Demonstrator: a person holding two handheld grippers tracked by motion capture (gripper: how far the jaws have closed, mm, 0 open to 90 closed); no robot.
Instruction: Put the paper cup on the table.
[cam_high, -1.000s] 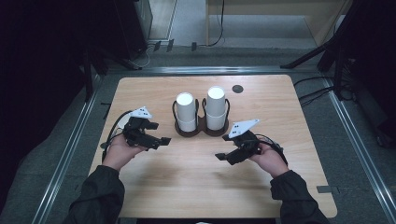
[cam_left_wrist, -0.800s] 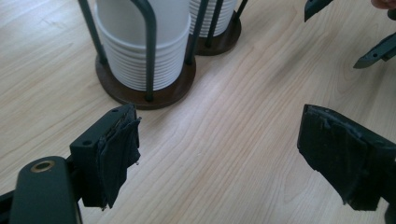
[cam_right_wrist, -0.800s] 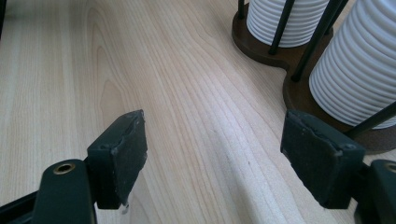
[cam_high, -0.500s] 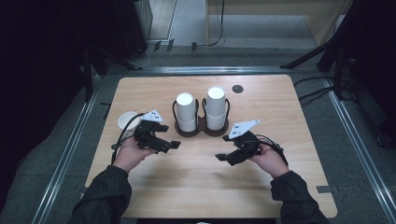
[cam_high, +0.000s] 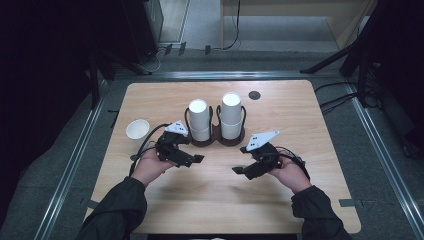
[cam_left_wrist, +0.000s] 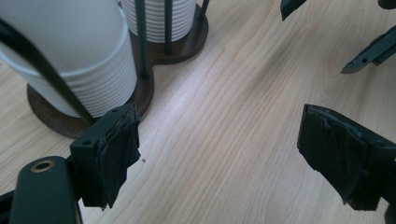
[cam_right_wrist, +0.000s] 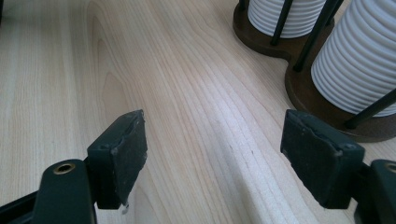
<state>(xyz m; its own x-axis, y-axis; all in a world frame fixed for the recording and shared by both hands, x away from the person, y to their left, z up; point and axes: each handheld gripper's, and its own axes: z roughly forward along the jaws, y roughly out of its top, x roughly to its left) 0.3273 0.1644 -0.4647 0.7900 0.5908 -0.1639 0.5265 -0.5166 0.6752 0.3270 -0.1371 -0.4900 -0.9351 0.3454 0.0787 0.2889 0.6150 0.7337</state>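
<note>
facing ribbed white cup stacks (cam_high: 199, 120)

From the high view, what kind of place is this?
Probably a lab data-collection station, not a home: a bare wooden table inside metal floor rails, cables on the floor, and a handheld left gripper and right gripper.

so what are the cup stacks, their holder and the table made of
Cup stacks: likely paper, matte white, with fine ridges where the nested rims stack. Holder: dark brown base that looks like wood or a wood-look finish, with thin black rods, probably metal. Table: pale wood or wood-look laminate, smooth with visible grain.
</note>
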